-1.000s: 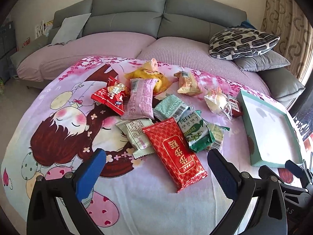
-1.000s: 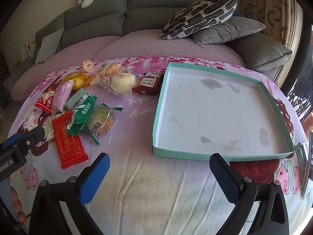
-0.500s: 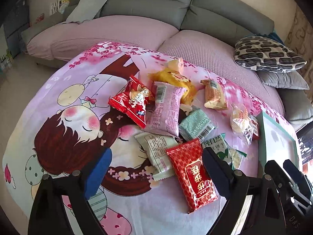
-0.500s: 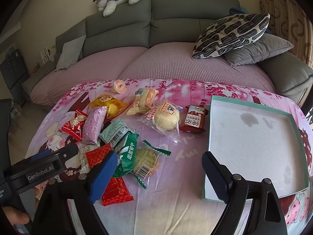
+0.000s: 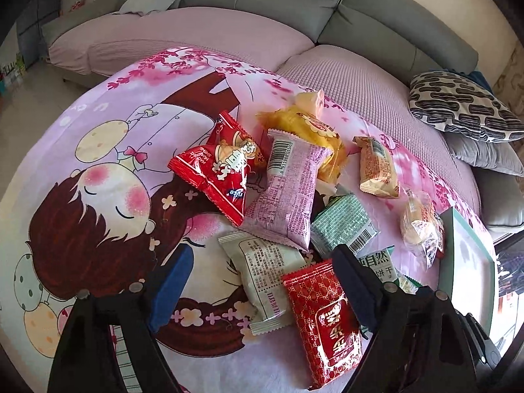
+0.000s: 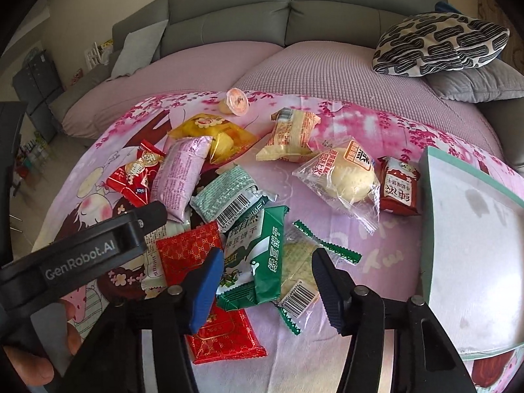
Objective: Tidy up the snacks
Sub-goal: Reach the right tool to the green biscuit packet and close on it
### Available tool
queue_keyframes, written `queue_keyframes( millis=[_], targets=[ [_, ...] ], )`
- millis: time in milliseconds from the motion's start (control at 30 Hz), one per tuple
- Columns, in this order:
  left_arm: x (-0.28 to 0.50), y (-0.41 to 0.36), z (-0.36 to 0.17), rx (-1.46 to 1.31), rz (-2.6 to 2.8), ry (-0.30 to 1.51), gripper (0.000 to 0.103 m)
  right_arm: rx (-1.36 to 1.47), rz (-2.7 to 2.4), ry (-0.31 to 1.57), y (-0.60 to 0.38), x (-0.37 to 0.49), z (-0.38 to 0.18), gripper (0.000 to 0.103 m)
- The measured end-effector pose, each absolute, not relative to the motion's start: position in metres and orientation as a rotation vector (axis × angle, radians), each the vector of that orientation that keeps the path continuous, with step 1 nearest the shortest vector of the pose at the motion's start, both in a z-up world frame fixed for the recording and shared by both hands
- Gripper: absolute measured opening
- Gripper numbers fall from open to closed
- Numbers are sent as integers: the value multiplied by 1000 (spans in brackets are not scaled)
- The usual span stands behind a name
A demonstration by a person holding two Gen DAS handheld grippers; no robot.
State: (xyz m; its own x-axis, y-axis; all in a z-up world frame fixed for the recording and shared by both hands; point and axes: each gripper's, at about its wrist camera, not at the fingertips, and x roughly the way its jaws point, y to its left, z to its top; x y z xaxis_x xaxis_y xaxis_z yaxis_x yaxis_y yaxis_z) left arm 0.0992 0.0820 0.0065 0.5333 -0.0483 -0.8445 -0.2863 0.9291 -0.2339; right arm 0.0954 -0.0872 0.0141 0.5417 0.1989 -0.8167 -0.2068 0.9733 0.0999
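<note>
Nothing sat in the tray yet; snacks lay beside it, both grippers' jaws wide, empty.

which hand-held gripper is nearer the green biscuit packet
Right. The right hand-held gripper is open around the green biscuit packet. The left hand-held gripper is open over the white packet, the green one just beyond its right finger.

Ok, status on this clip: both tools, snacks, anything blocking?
Left tool open, over white packet and red packet. Right tool open, straddling green packet. Tray bare inside. Snacks overlap in a pile; nothing else blocking.
</note>
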Motion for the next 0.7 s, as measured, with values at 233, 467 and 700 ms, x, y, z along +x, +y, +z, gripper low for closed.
queue_keyframes(
  millis=[233,467,700],
  targets=[
    [96,85,-6,-407,116,1014,87,17,286,987,-81,97,5,42],
    [92,80,-8,-401,110,1016,87,68,304,976,-87,94,5,34],
    [87,73,-5,-389,98,1010,87,136,364,976,-93,91,7,32]
  ],
)
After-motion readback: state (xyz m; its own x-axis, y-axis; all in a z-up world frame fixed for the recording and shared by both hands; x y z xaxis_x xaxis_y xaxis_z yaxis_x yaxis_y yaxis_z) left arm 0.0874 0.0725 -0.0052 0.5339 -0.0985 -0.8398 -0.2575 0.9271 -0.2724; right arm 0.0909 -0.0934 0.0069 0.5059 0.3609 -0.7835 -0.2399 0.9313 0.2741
